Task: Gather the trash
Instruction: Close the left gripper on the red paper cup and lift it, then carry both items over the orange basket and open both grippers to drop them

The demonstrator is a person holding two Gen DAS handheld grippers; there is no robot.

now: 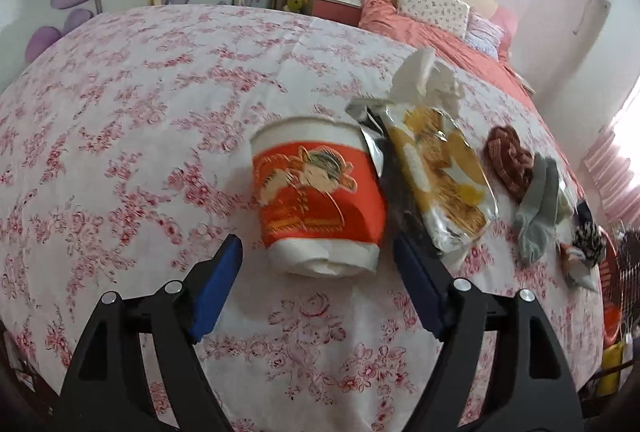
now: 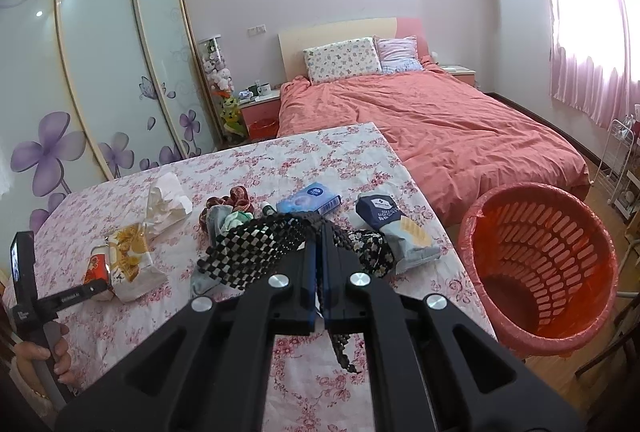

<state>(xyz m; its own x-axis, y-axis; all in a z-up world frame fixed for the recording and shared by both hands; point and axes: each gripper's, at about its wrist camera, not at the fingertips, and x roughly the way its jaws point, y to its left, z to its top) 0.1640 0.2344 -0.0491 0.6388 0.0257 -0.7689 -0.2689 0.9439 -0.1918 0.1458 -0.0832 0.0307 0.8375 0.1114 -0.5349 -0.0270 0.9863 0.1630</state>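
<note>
A red-and-white paper cup lies on its side on the flowered tablecloth. My left gripper is open, and the cup's base sits between its blue fingertips without the pads pressing on it. A yellow-and-silver snack wrapper rests against the cup's right side, with crumpled tissue behind it. My right gripper is shut on a black-and-white checkered cloth, and a strip of it hangs below the fingers. A red slatted waste basket stands on the floor right of the table.
Also on the table are a brown knitted piece, a grey sock, a blue tissue pack and a dark blue packet. A bed lies beyond the table. A hand holds the left gripper's handle at lower left.
</note>
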